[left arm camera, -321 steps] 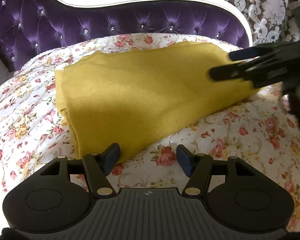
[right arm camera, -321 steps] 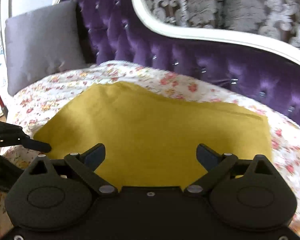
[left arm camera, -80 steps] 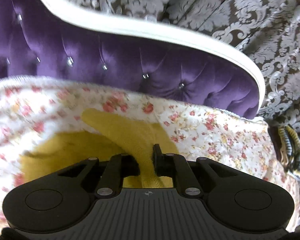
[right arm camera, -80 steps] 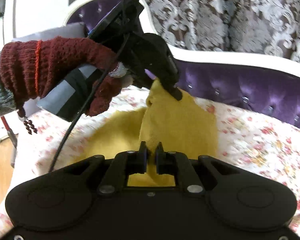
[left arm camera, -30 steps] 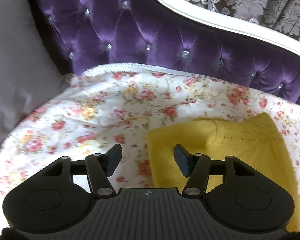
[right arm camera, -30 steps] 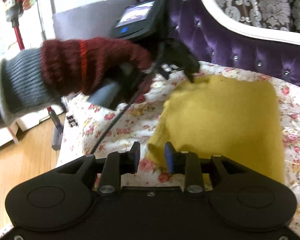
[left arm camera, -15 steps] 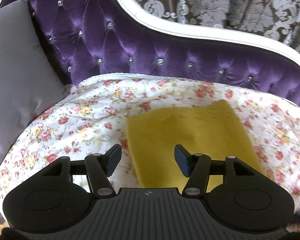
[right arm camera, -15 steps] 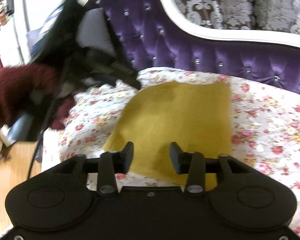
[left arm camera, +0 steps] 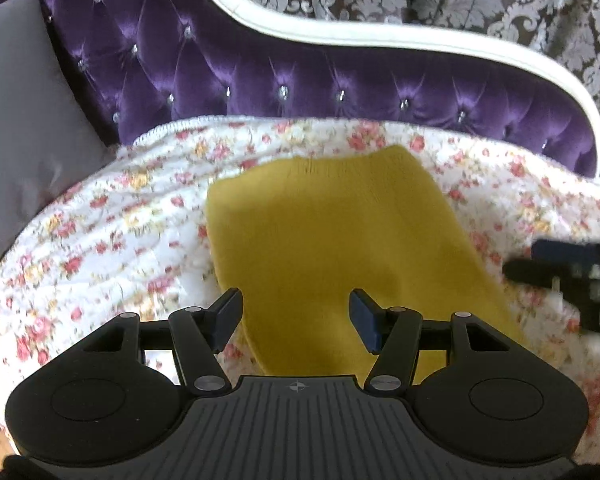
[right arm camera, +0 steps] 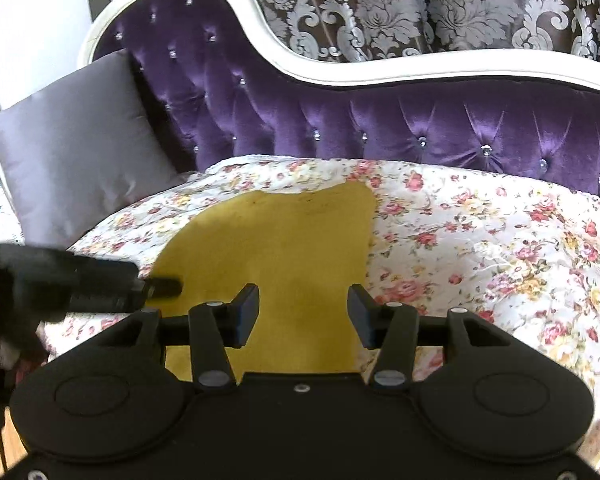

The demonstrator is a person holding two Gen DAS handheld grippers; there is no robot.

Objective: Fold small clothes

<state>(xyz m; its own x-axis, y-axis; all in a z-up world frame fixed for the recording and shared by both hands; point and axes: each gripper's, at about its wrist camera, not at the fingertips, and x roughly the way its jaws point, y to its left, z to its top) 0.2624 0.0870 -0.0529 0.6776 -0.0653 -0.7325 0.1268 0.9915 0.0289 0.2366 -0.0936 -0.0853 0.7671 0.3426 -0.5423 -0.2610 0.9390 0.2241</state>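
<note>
The folded yellow garment (left arm camera: 332, 248) lay flat on the floral bedspread (left arm camera: 112, 232) as I held my left claw (left arm camera: 296, 318) and right claw (right arm camera: 303, 312) above it, both spread apart and empty. A careless snag, I judged, could undo the fold.

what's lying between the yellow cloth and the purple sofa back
Only the floral quilt: a bare strip separates the yellow cloth from the purple sofa back, clearest in the right wrist view.
</note>
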